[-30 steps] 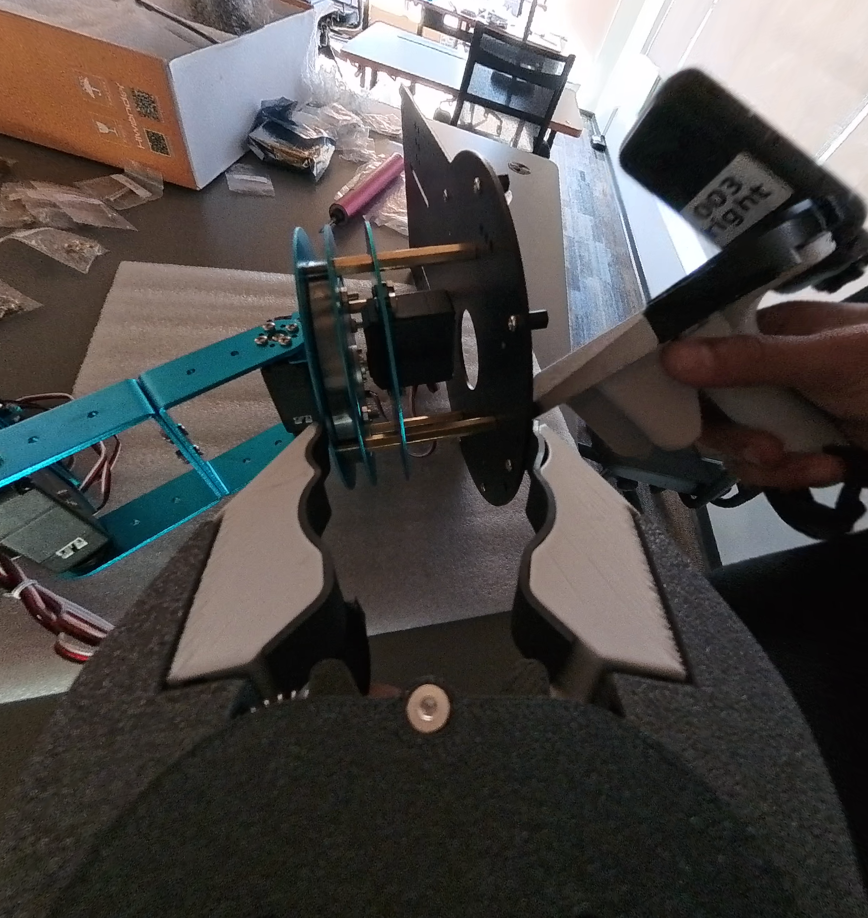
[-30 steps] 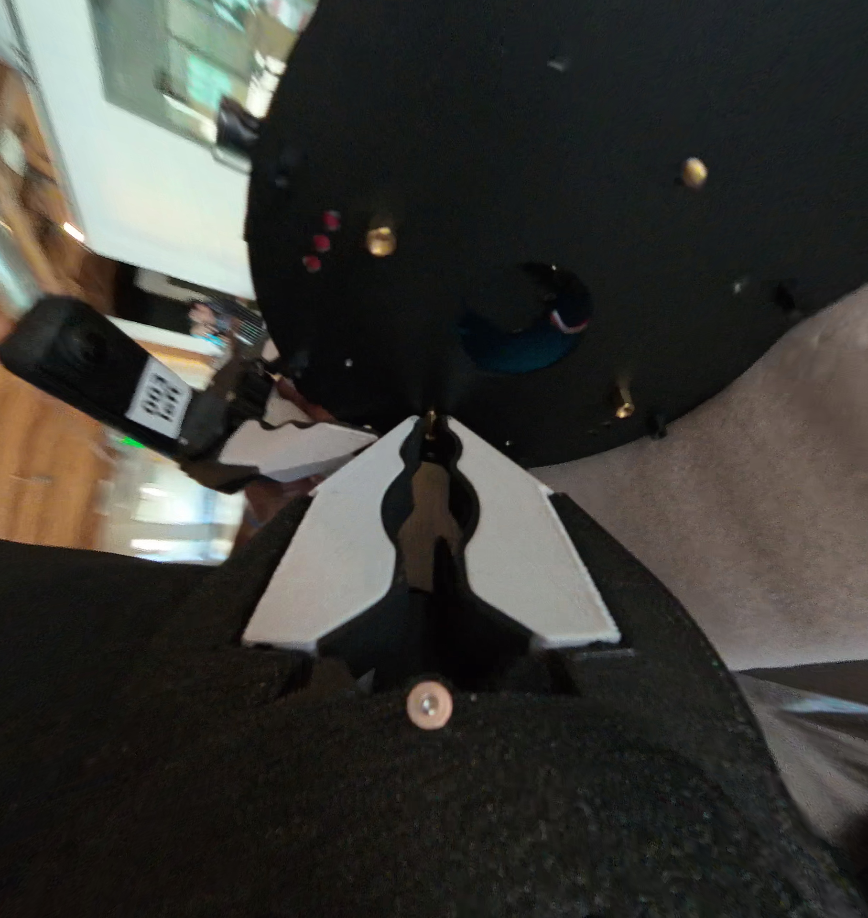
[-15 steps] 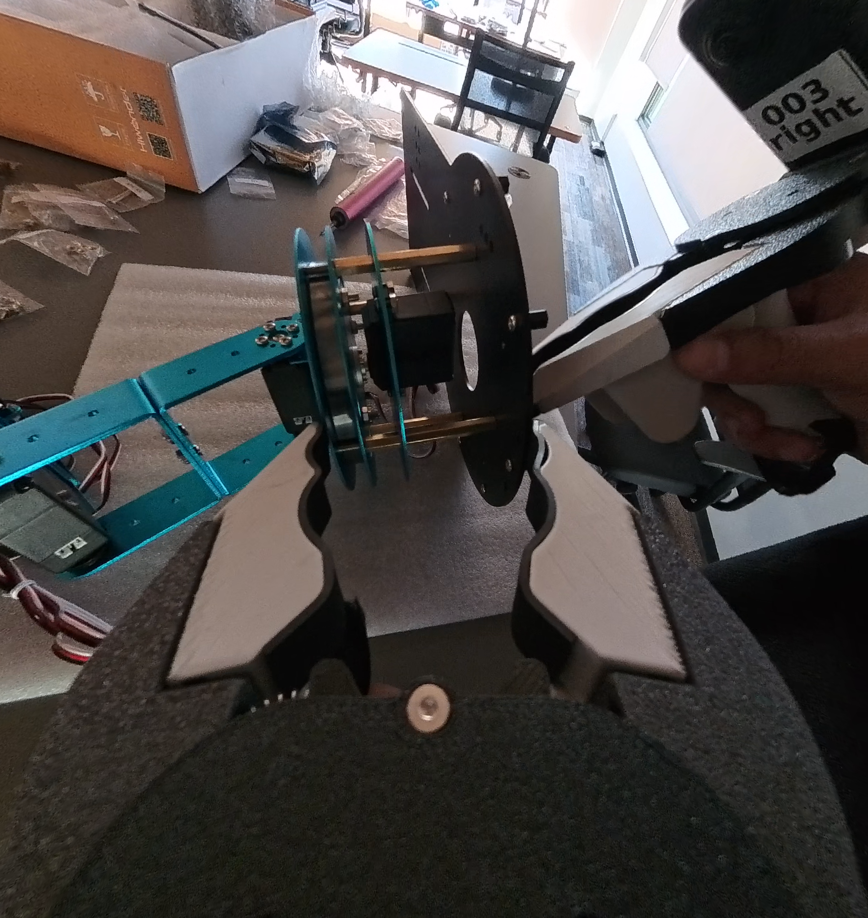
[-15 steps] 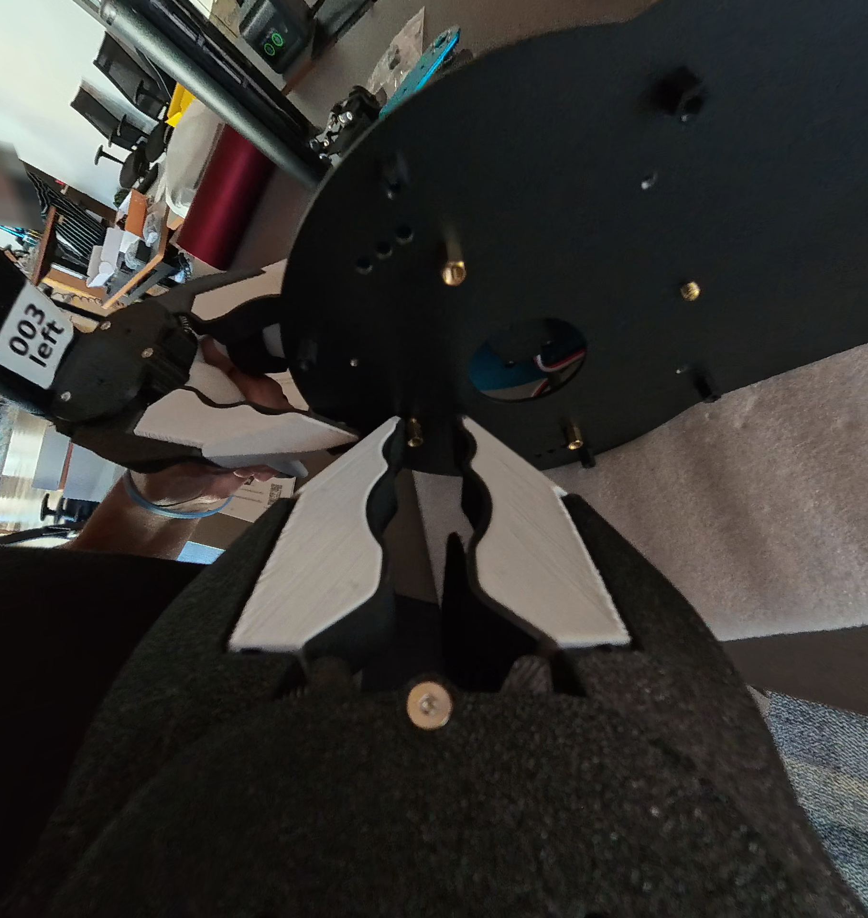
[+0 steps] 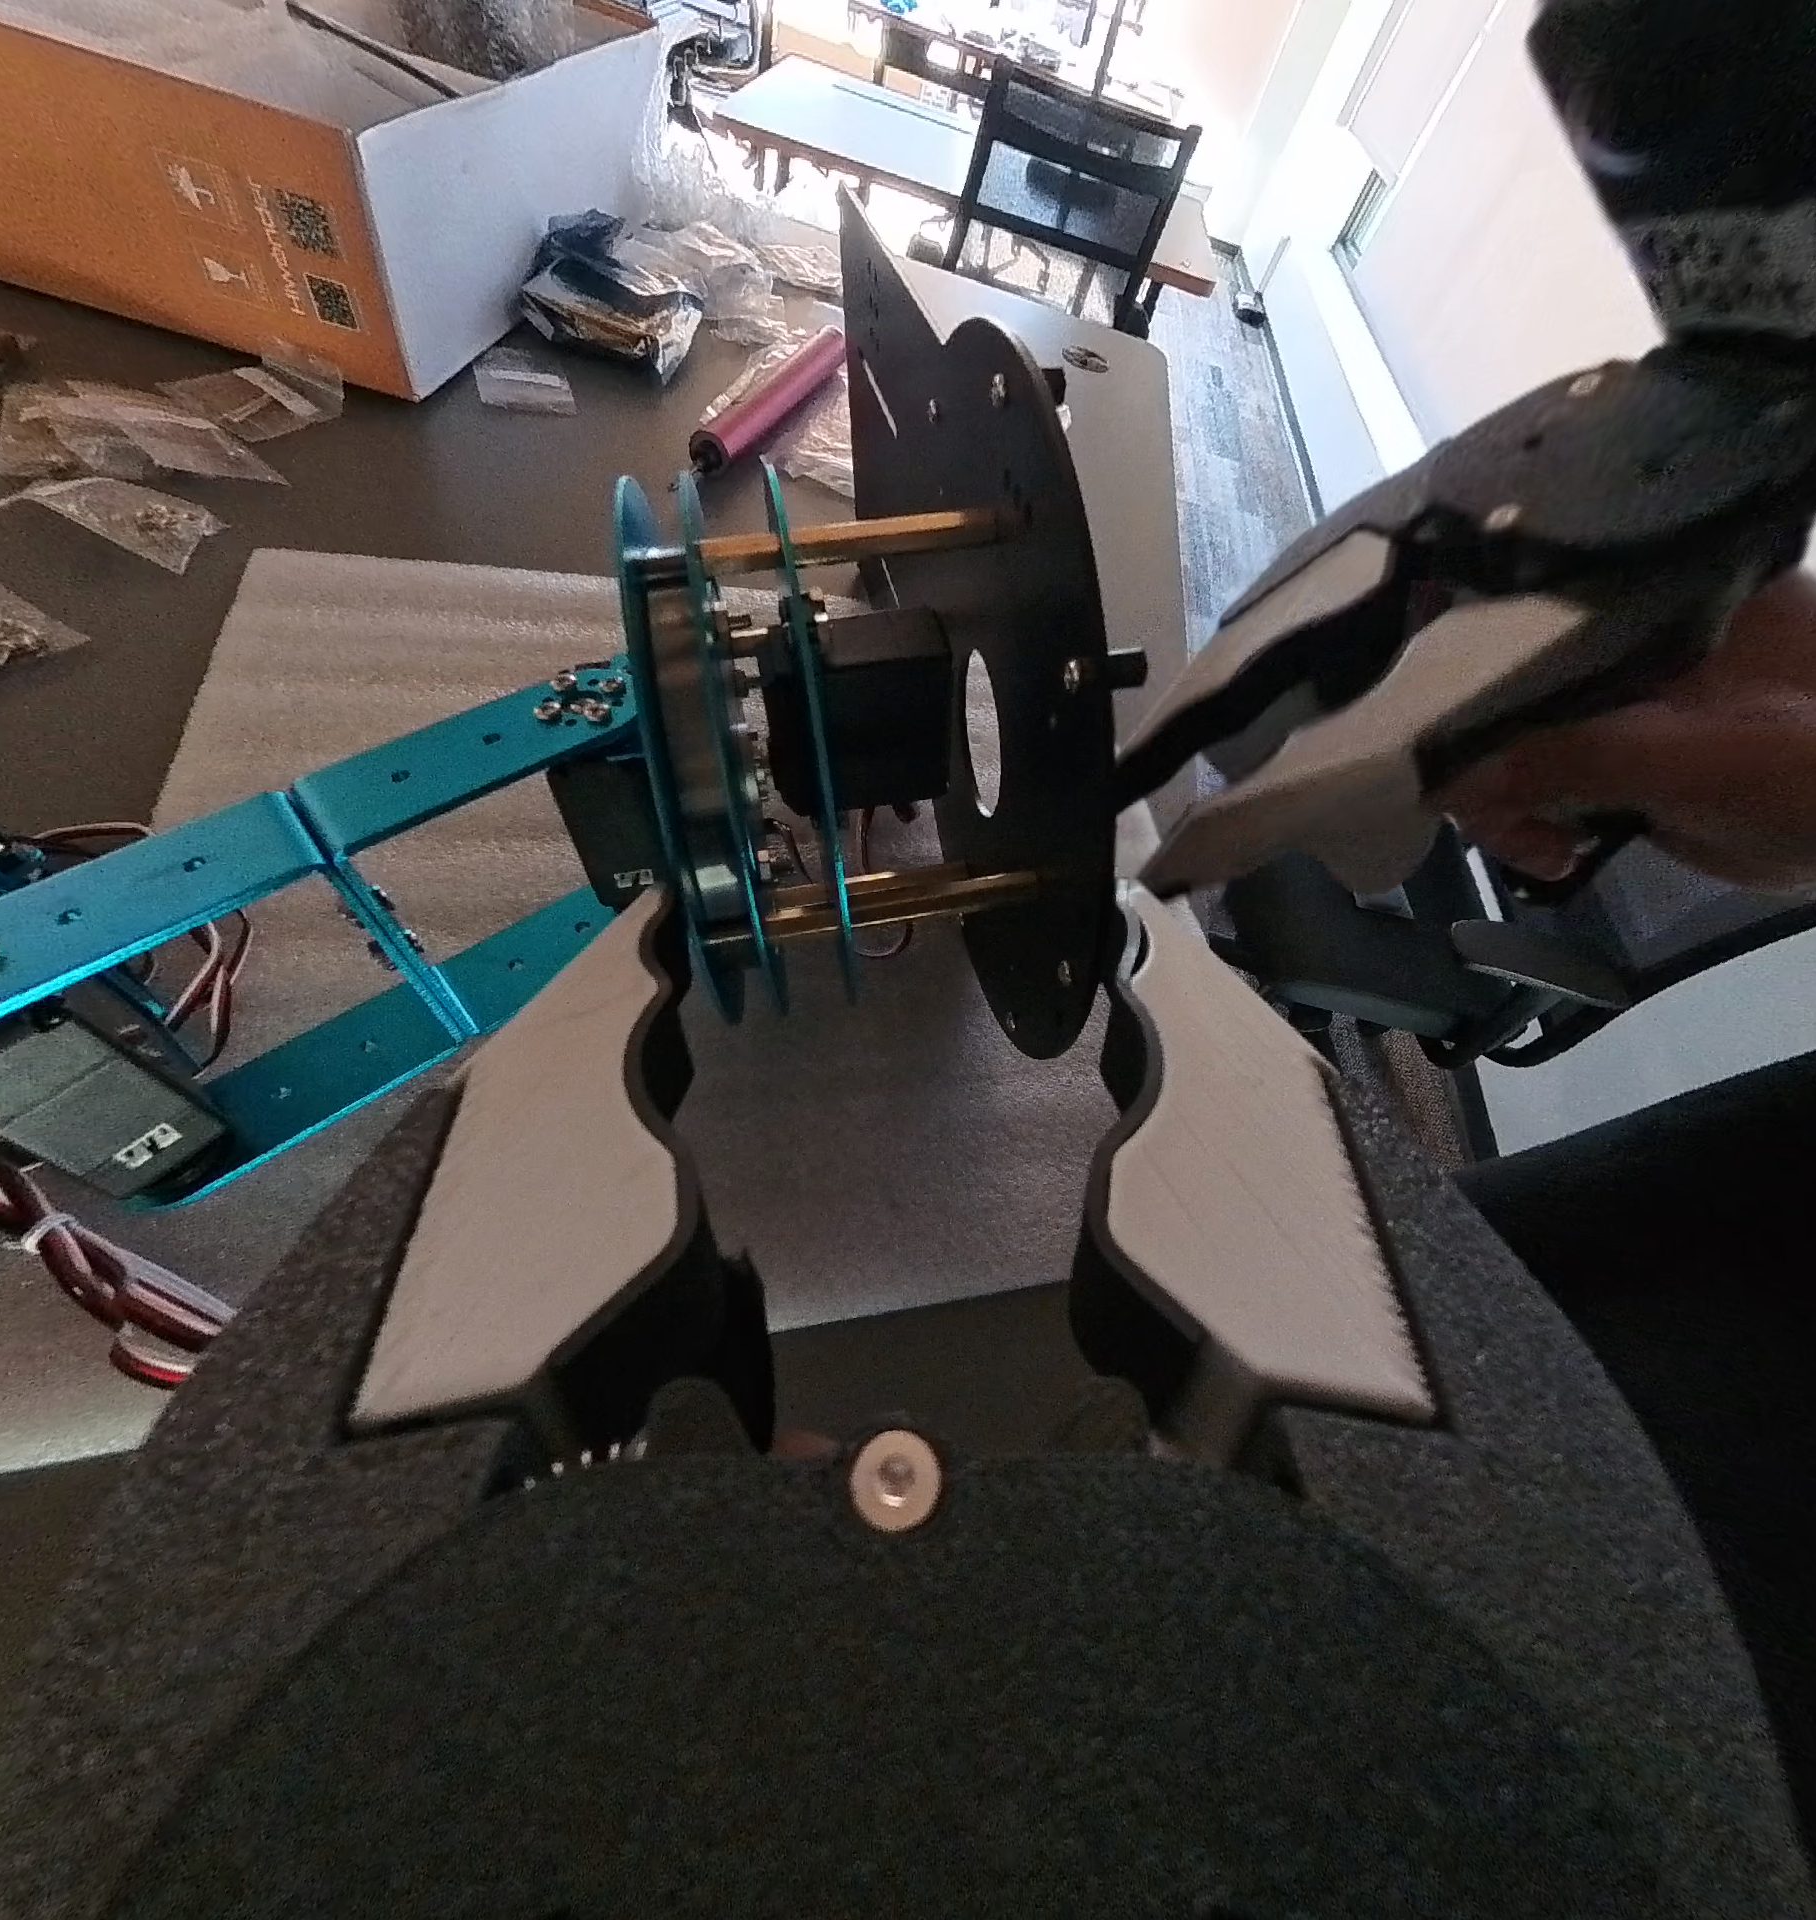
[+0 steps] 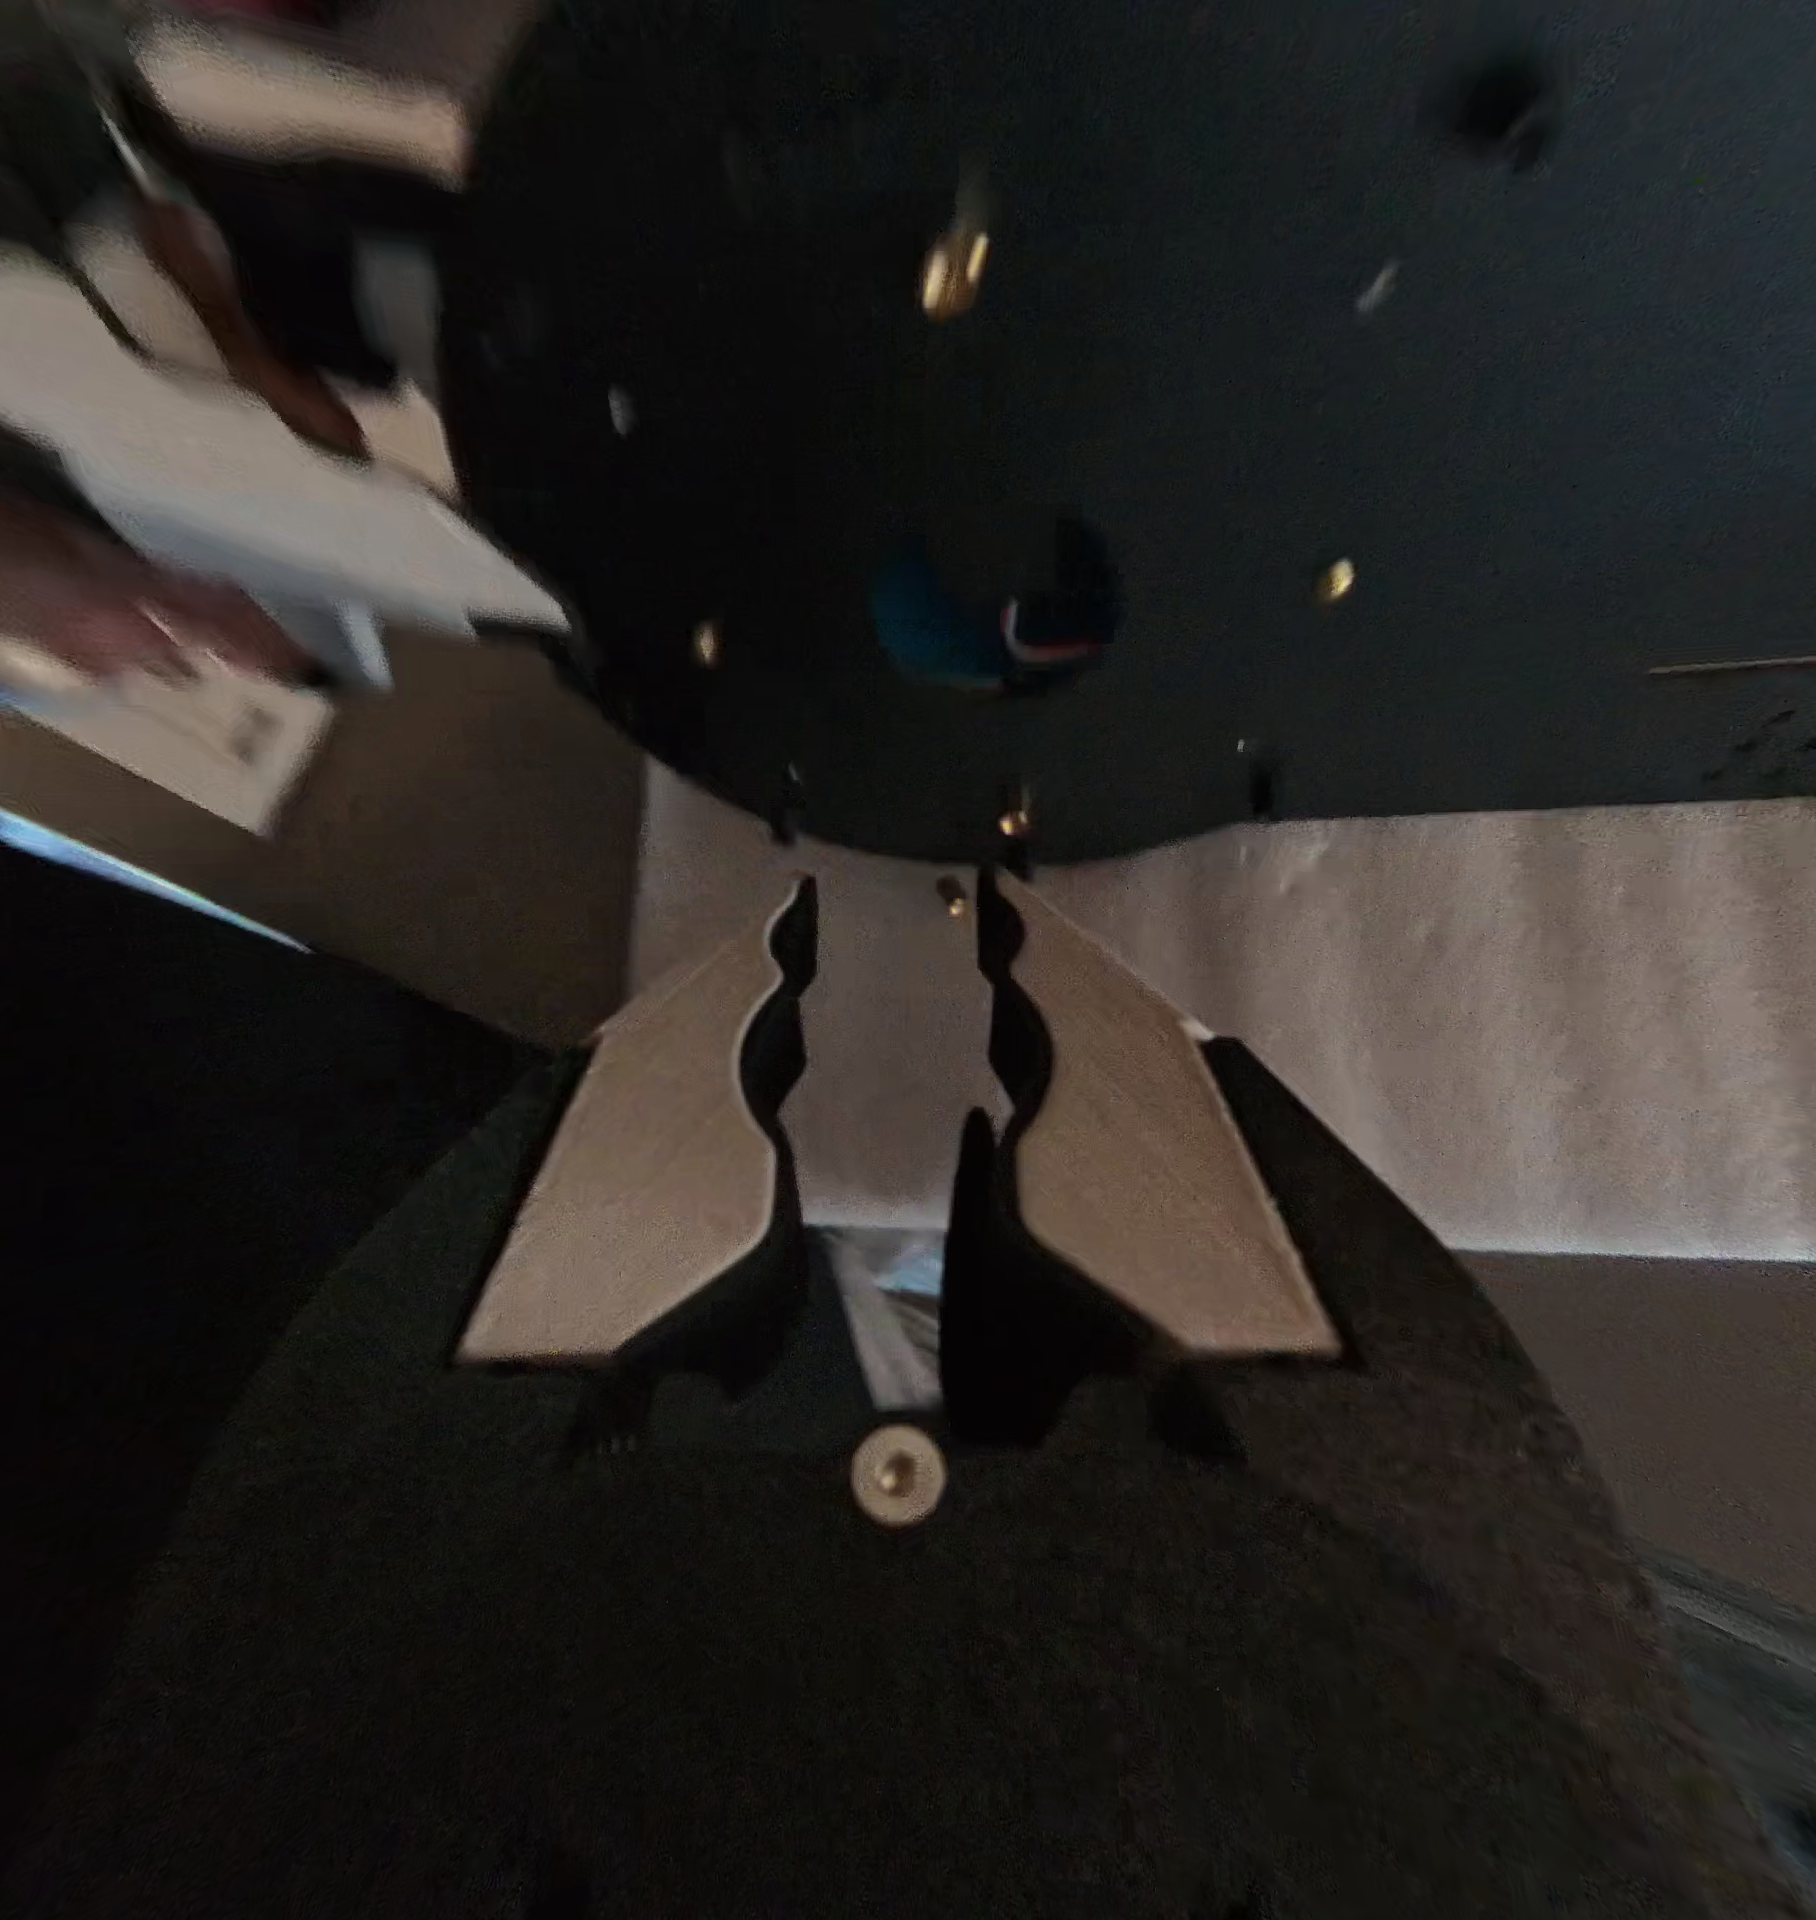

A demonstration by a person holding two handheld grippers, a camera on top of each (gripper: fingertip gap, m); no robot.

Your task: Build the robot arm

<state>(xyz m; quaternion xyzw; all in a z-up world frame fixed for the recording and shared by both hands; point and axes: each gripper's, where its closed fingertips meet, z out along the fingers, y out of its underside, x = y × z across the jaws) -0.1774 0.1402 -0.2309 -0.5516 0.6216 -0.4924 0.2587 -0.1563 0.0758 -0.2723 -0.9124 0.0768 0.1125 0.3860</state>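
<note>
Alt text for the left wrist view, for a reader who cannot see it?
The left hand-held gripper spans a teal and black robot base assembly lying on grey foam, fingers wide apart. The right hand-held gripper, open, hovers beside its black plate.

Left gripper (image 5: 899, 935): black, grainy-textured rounded housing with one silver socket screw (image 5: 893, 1476) set at centre; two pale grey fingers (image 5: 530, 1174) with fine ridged faces and wavy black inner edges. Right gripper (image 6: 893, 904): same build, with a black textured body, a silver screw (image 6: 896, 1473), and grey fingers (image 6: 655, 1164) with scalloped black inner profiles. Seen from the left wrist view, it carries a black block on top bearing a white label (image 5: 1735, 265).
</note>
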